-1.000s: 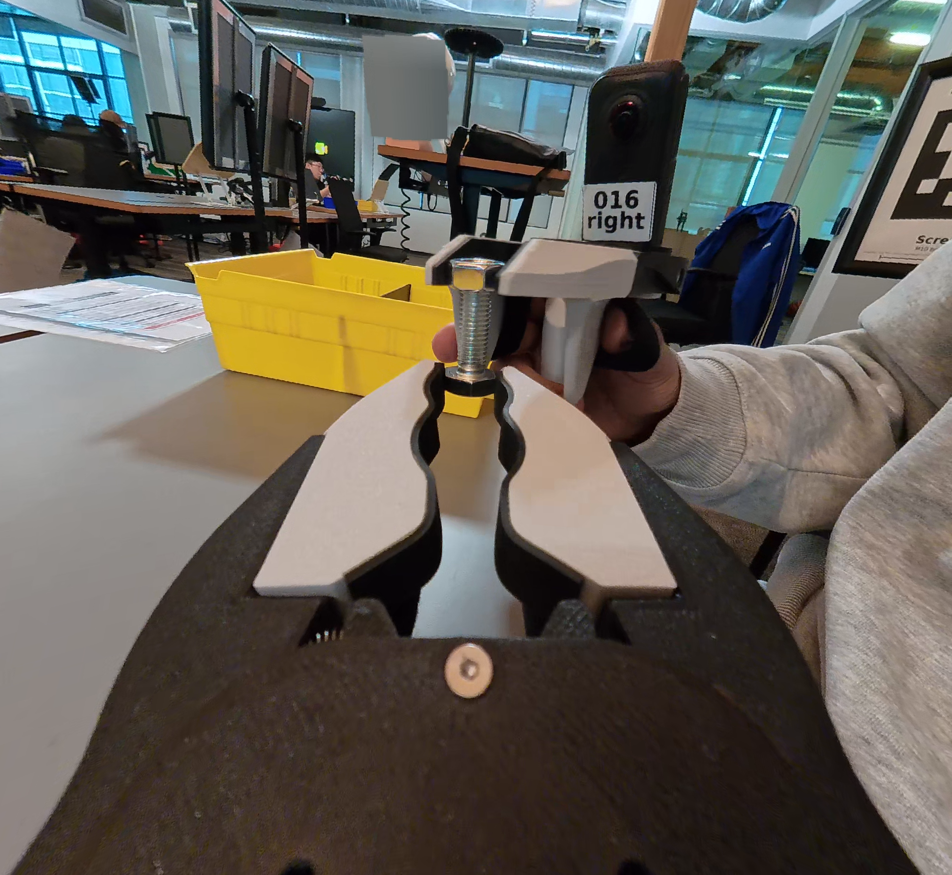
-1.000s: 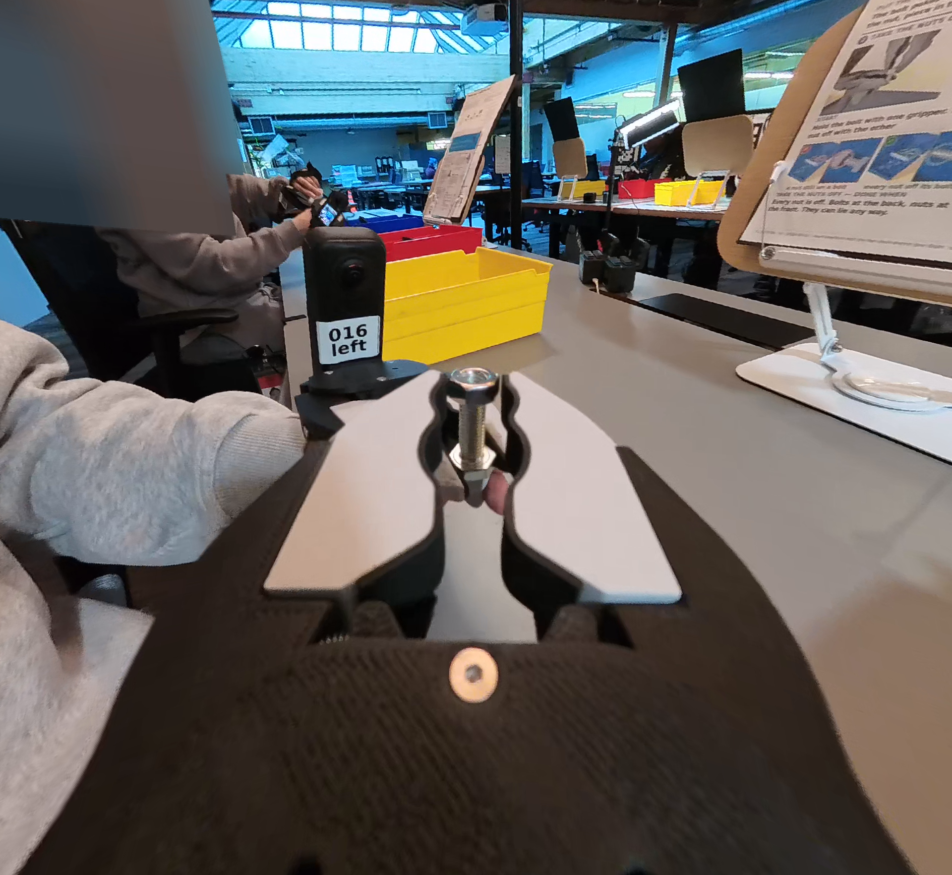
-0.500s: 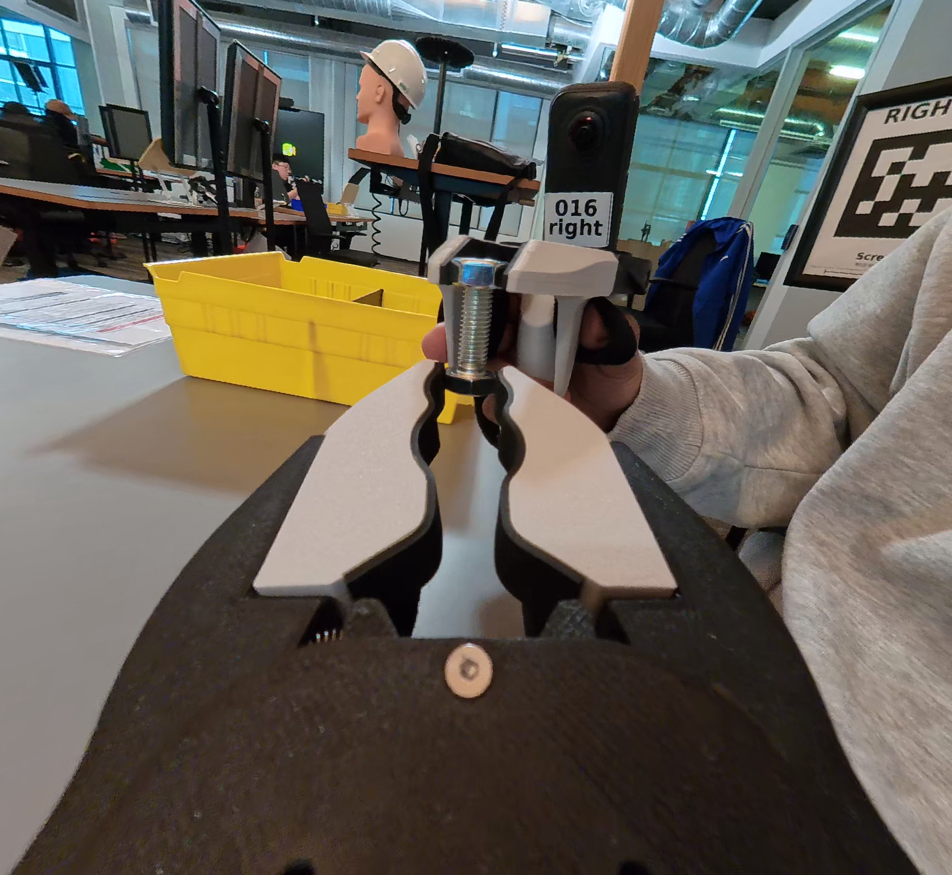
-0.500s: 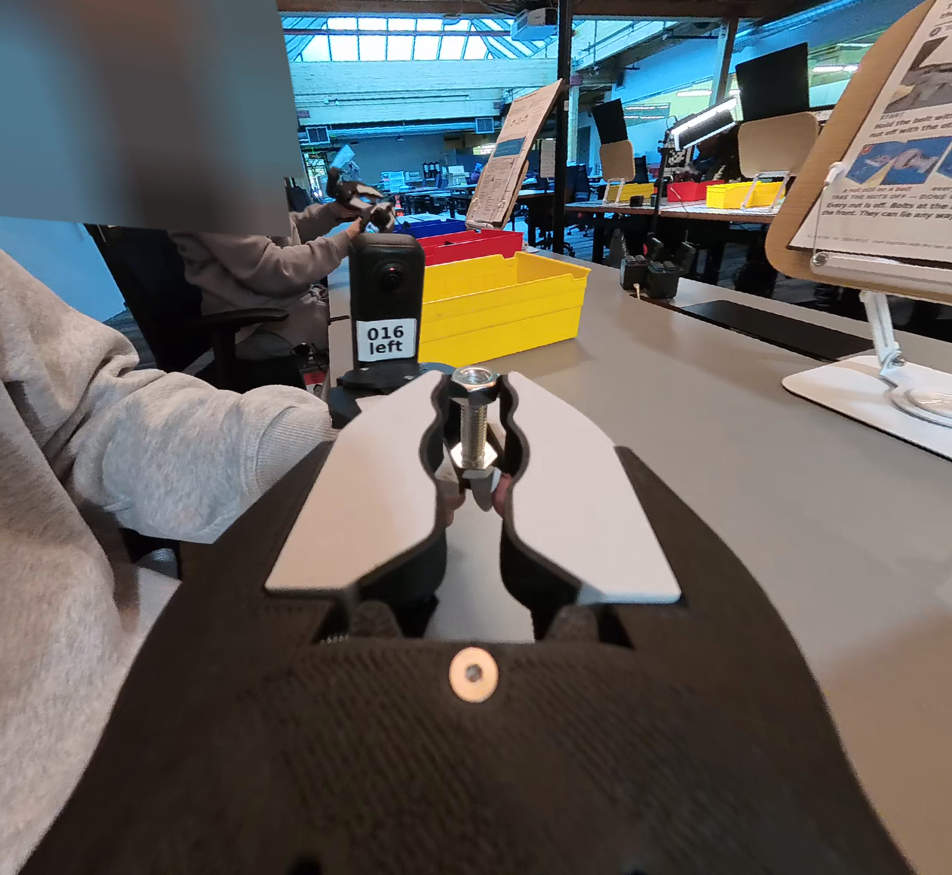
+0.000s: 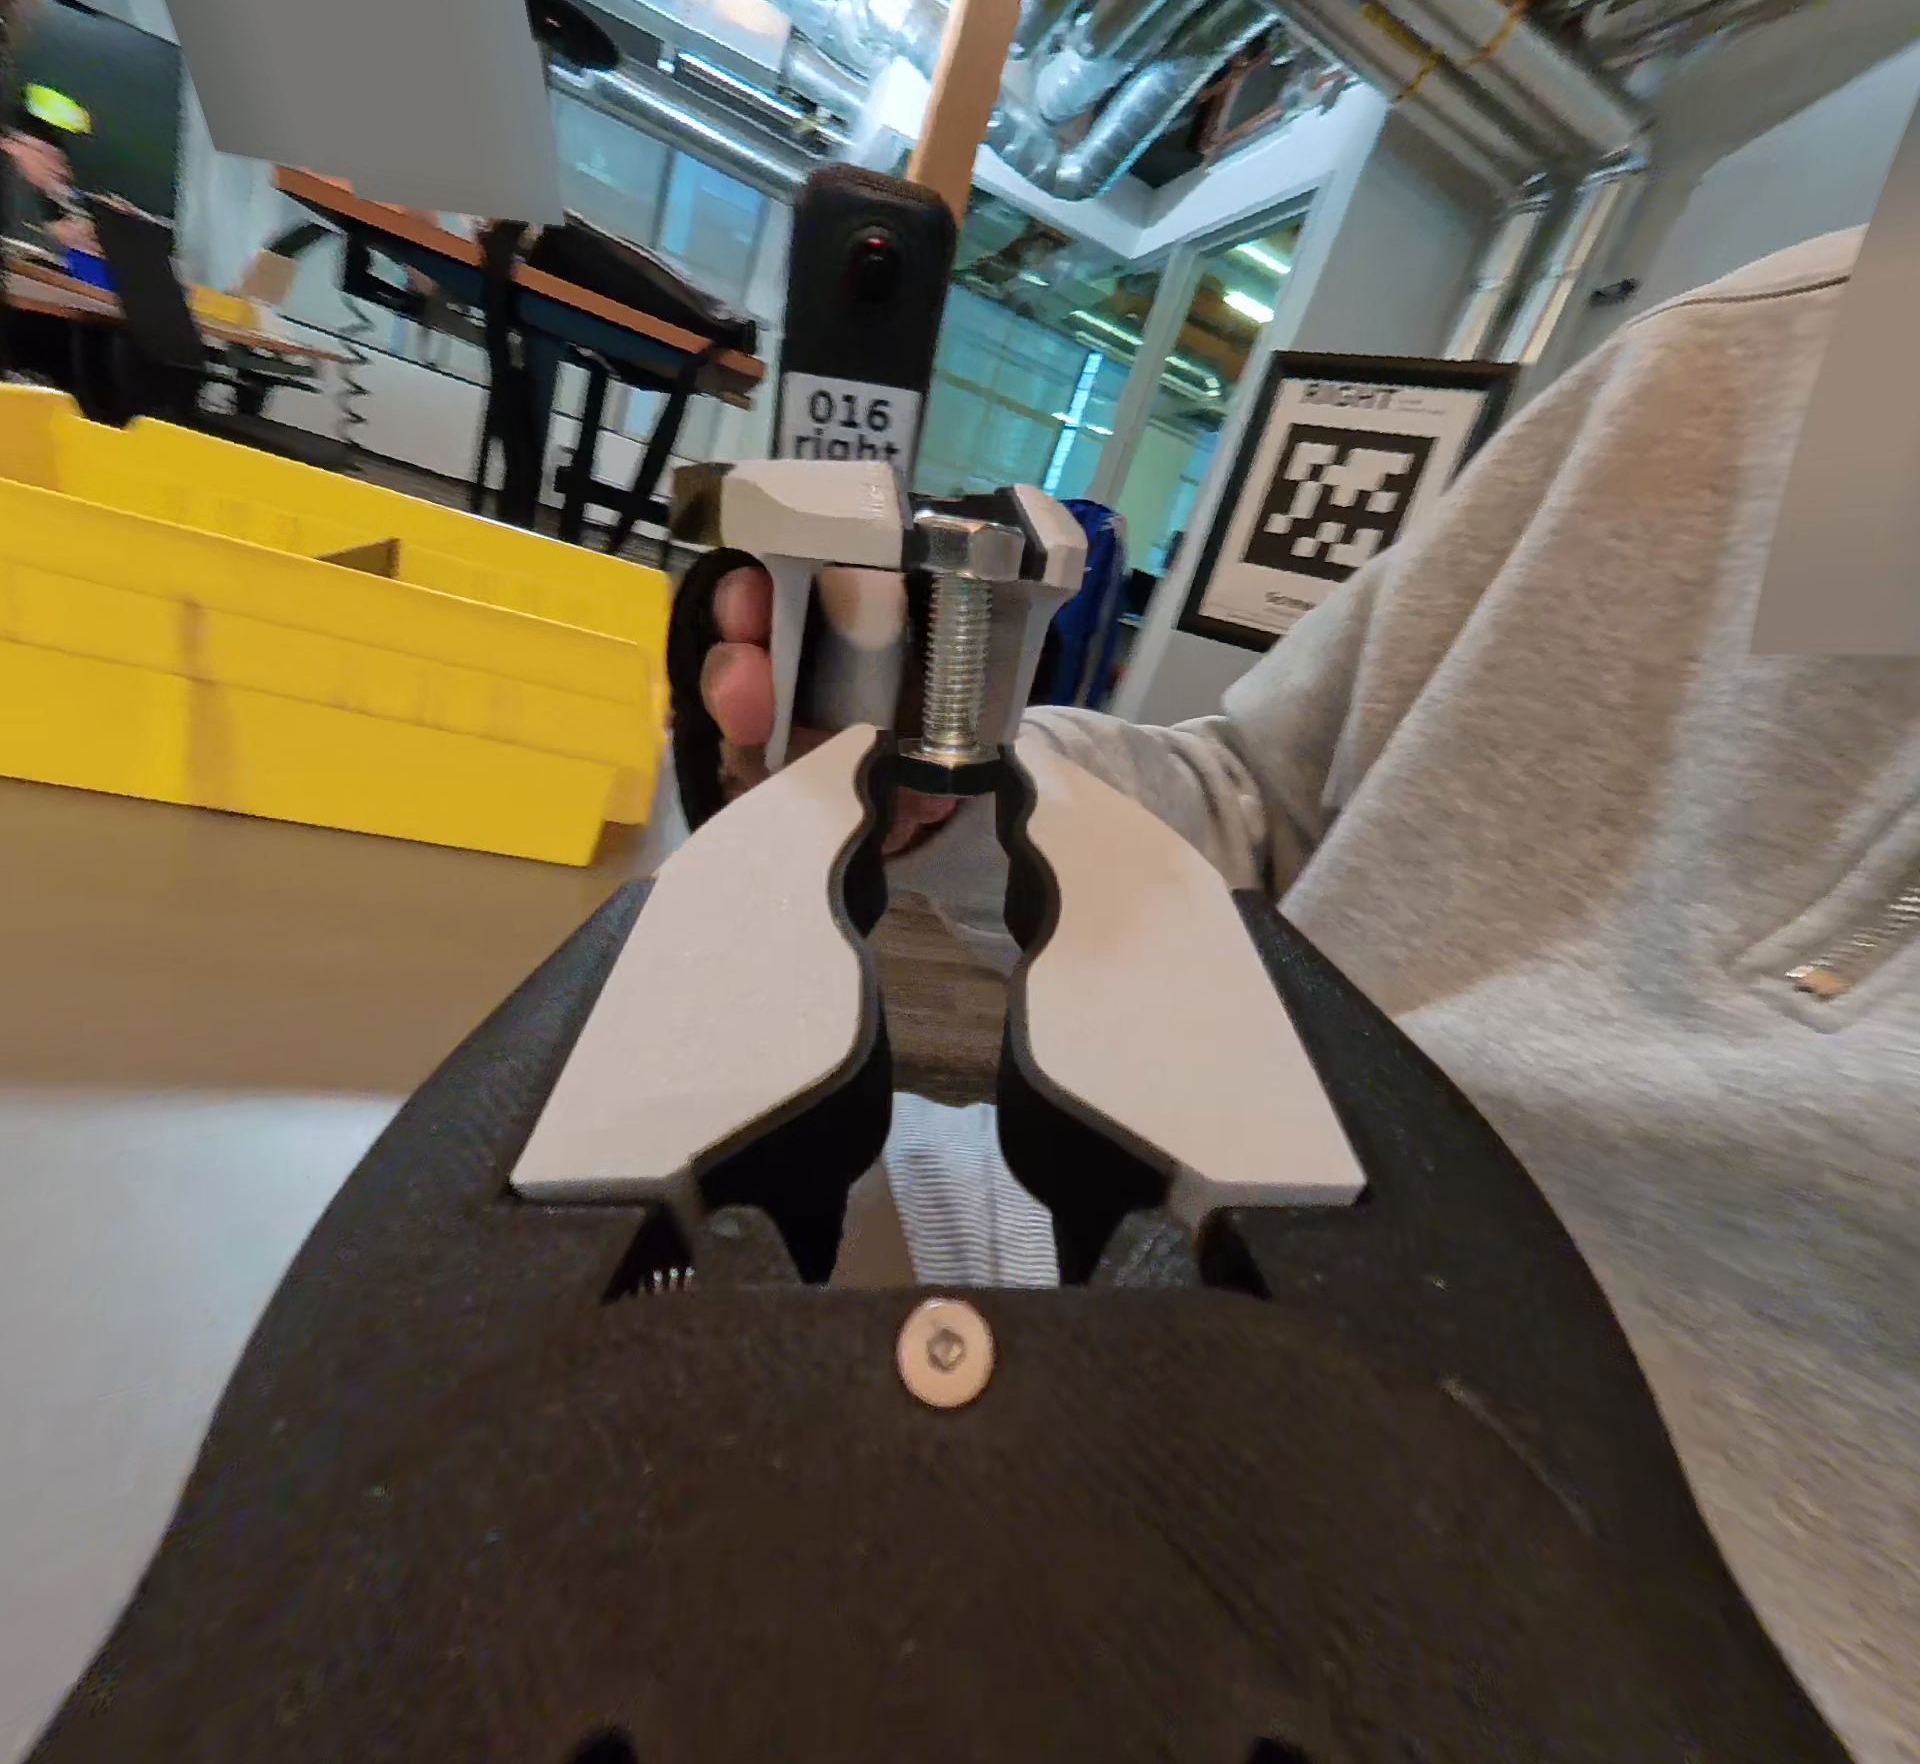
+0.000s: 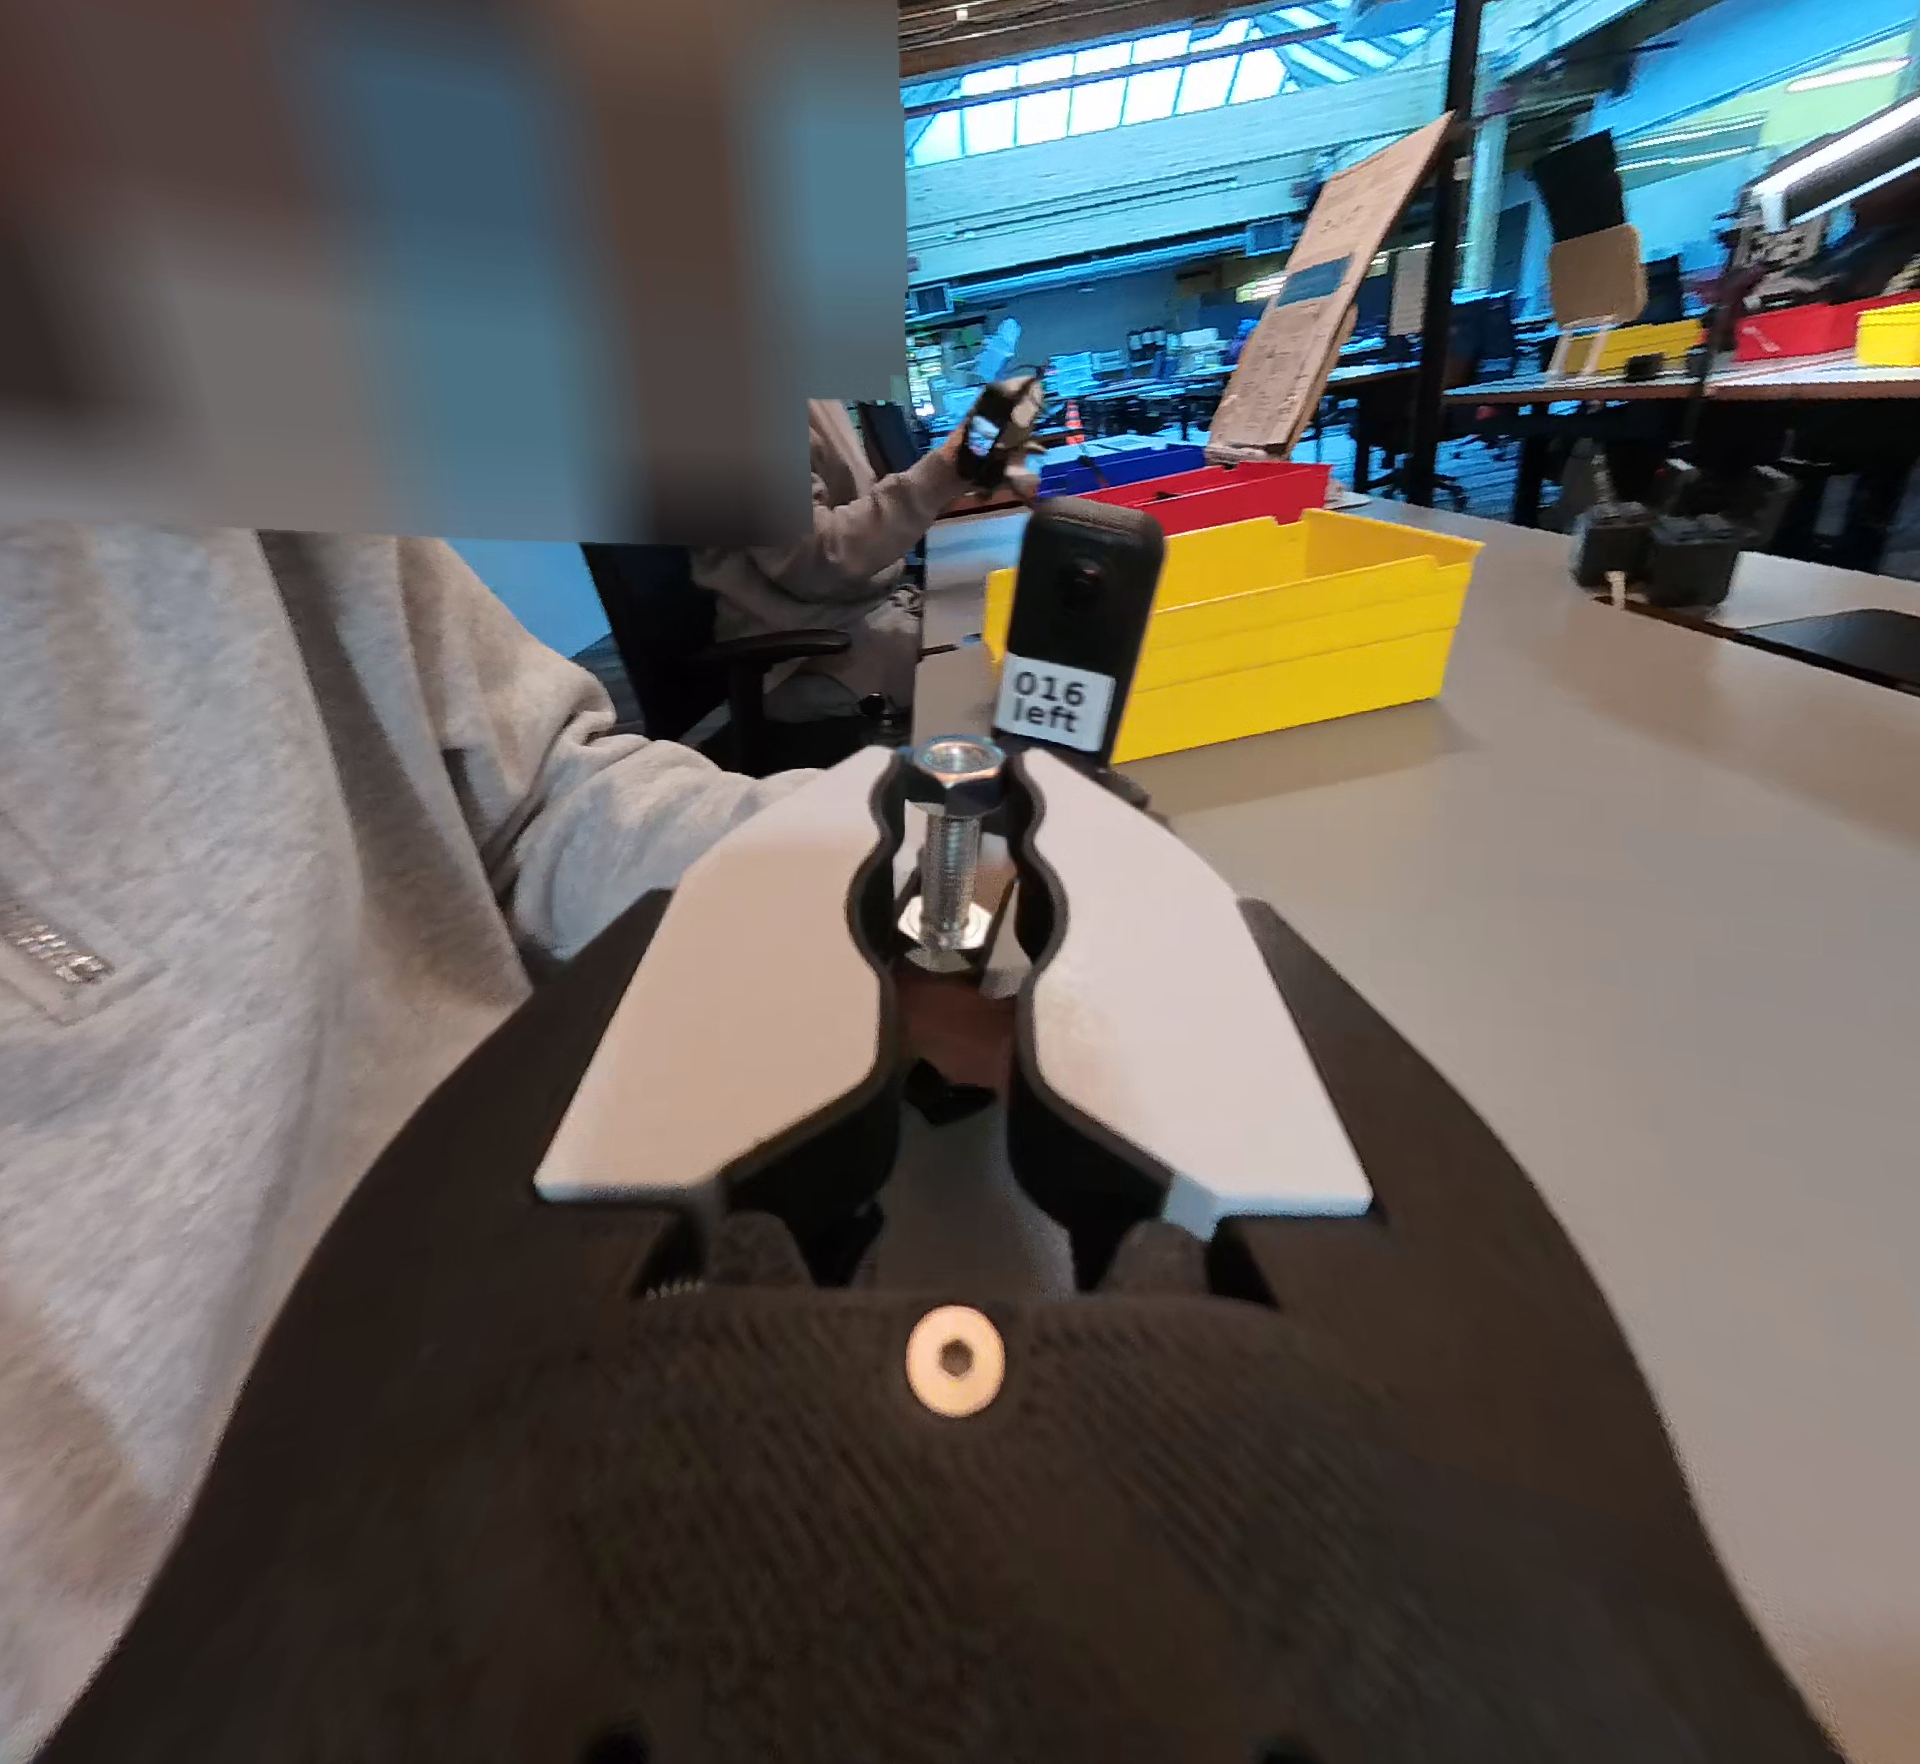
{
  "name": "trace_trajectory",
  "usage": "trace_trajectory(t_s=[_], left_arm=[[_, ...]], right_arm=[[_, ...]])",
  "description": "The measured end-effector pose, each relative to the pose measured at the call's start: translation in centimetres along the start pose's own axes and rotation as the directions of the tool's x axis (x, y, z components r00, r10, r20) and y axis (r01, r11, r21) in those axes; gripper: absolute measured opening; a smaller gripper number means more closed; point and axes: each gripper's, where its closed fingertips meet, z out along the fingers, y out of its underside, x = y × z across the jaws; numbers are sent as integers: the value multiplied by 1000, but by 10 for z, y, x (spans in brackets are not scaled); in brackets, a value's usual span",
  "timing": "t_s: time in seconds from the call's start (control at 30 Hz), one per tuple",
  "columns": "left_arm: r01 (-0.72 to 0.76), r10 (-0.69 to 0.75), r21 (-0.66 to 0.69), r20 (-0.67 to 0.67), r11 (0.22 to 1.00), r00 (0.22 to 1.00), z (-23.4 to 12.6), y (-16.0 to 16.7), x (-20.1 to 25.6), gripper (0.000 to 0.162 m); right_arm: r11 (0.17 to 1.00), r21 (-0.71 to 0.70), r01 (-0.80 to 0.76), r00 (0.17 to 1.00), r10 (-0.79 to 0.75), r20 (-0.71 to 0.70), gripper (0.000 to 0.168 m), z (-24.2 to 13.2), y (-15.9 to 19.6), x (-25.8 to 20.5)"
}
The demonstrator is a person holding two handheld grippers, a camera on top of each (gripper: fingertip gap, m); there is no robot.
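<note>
The grey table (image 6: pixel 1558 935) ran wide behind the bolt, and a yellow bin (image 6: pixel 1299 634) sat on it well beyond the bolt; nearer, a person's grey sleeve (image 5: pixel 1507 779) reached in beside the bolt; the right gripper (image 6: pixel 951 779) had its jaws drawn narrow on the bolt's (image 5: pixel 956 654) hexagonal head, holding it upright above the table; under the head, the left gripper (image 5: pixel 943 764) had its jaws pinched on the nut (image 5: pixel 943 760), which sat near the bottom of the thread, not yet off.
</note>
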Motion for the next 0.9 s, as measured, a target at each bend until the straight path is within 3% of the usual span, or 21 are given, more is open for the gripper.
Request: trace_trajectory(t_s=[0.27,0.47,0.7,0.83,0.9], left_arm=[[184,-194,-62,-267,981,944,0,6,34,19],[130,-153,-114,-231,985,961,8,21,33,19],[18,-19,47,22,999,1000,-1,-2,-6,19],[10,-23,138,91,990,996,-12,-18,-18,19],[13,-31,156,110,988,993,-14,-20,-22,18]], right_arm=[[997,-21,-71,982,73,174,19,5,-4,-27],[999,-12,-49,983,50,176,19,7,-15,-35],[985,75,158,975,-144,-167,19,-30,-89,-13],[968,-24,252,836,-230,-498,19,-106,-122,27],[969,-163,187,689,-248,-681,19,-163,-107,67]])
